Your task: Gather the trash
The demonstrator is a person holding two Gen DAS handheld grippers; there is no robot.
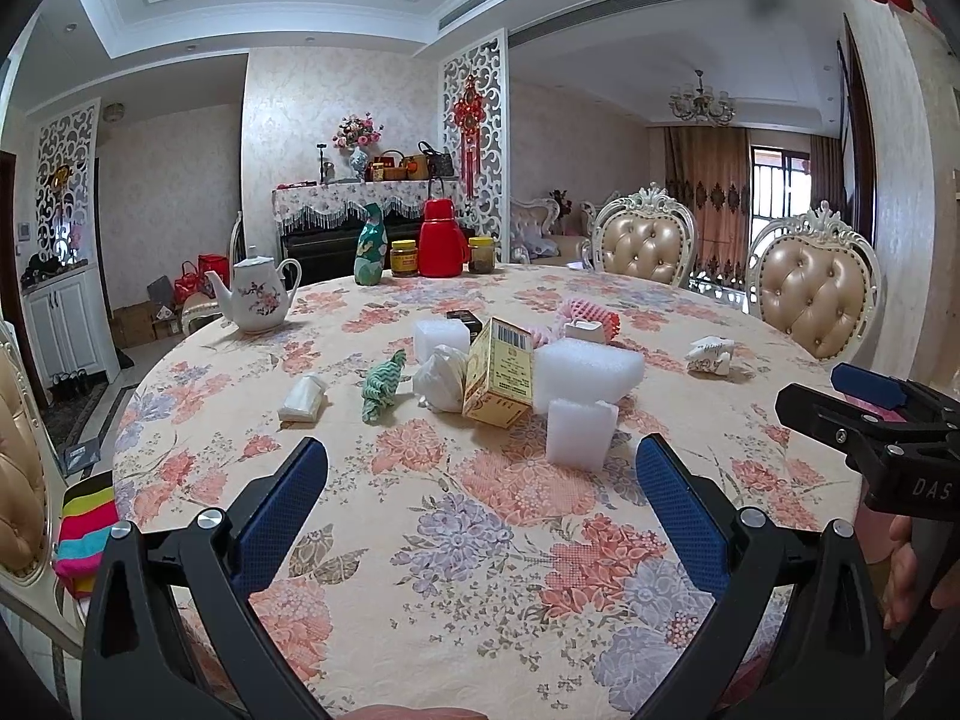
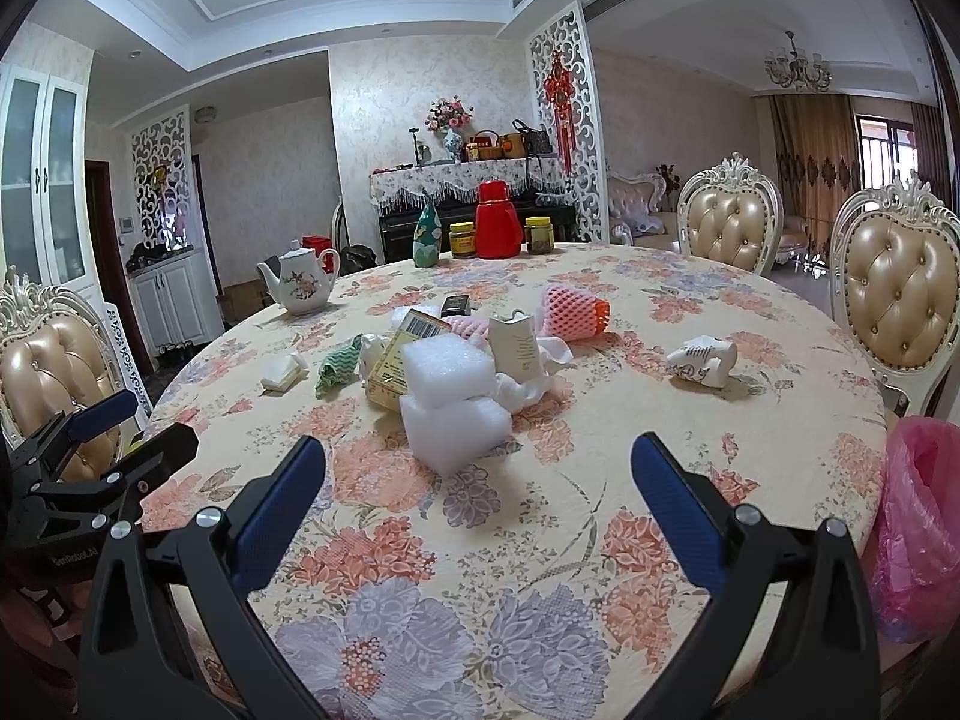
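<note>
Held the left gripper [image 1: 480,450] and the right gripper [image 2: 477,447] released, jaws wide and empty, above the near part of the worktop [image 2: 570,546]. Found the trash heaped mid-worktop: two foam blocks [image 2: 453,369] nearest, one just behind the other, with a box [image 1: 498,378] leaning beside the rear one. Found a green wrapper [image 1: 381,384] and a tissue [image 1: 303,399] to the left, a pink net [image 2: 573,312] behind, and a crushed cup [image 2: 702,363] apart on the right. Spotted a pink bag [image 2: 918,516] off the right edge, likely meant to take it all. Judged the crowding the main risk: risked shoving the front block into the rear one and tipping the box by closing in off-centre. Judged the foam light and springy, apt to pop out of a hard or skewed squeeze. Risked, on a long reach over the heap, sweeping paper toward the teapot [image 1: 255,297] near the left rim, or knocking the flask [image 1: 441,237] and jars at the far side. Noted open cloth between grippers and heap, and more on the right toward the cup. Noted chairs [image 2: 900,294] close round the far right edge. Saw the grippers side by side, so risked a clash by crossing paths.
</note>
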